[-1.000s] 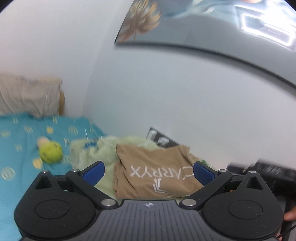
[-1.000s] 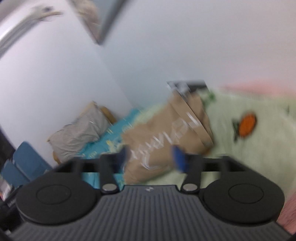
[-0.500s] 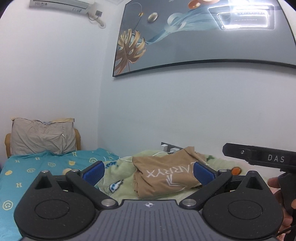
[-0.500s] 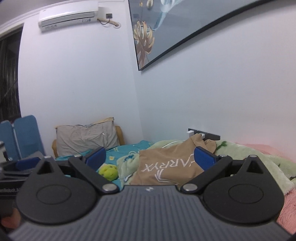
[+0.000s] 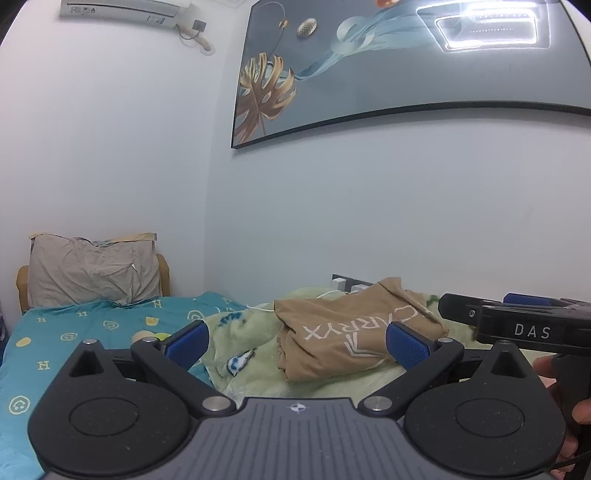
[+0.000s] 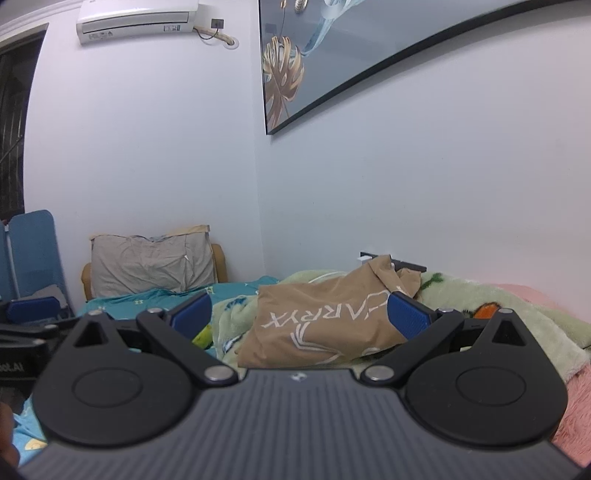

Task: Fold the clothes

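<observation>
Now both grabbers, the left gripper [image 5: 295, 341] and the right gripper [image 6: 301, 317], are wide apart, holding nothing, near the brown shirt [image 5: 351, 328] on the green blanket [image 5: 247, 332]

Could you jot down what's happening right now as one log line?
left gripper: open, empty | right gripper: open, empty | tan shirt: bunched on green blanket, untouched

Pale walls meet at a corner above a bed [image 5: 92, 332] in teal sheets — a grey pillow [image 5: 92, 269] at its head, an air conditioner [image 6: 136, 20] and a large framed picture [image 5: 388, 66] hung high.
</observation>
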A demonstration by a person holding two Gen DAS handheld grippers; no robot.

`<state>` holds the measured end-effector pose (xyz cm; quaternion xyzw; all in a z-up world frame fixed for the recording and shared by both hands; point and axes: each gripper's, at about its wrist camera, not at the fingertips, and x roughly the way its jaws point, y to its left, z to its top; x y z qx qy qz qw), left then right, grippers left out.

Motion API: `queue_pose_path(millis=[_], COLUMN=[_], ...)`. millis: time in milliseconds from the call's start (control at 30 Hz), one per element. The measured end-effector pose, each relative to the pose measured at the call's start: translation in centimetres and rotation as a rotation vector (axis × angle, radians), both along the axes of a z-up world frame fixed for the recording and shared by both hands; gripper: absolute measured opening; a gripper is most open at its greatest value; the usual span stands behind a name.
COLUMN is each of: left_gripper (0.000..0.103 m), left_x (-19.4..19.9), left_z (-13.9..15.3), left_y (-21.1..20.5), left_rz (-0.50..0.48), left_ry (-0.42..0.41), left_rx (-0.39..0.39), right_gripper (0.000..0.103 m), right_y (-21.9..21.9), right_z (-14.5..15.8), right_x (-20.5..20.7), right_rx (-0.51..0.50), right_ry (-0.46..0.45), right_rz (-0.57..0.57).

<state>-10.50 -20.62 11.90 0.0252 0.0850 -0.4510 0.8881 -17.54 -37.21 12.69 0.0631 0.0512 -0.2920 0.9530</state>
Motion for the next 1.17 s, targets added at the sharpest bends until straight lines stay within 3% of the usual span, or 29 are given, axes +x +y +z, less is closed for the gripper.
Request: queue_pose_path(millis=[333, 1167], left_gripper=[0.103, 0.103], left_x=[0.5, -0.5], left_z=[-0.9, 0.2], left_y=[-0.6, 0.7], left_rz=[0.016, 0.027], left_ry=[0.017, 0.008], left_rx=[0.015, 0.008], right_gripper=[0.103, 0.103], right_y=[1.2, 1.9], right_z=[-0.1, 0.5], right_x=[0.2, -0.7], right_rx=[-0.047, -0.055], right_ry=[0.009, 0.006], right_rz=[-0.017, -0.021])
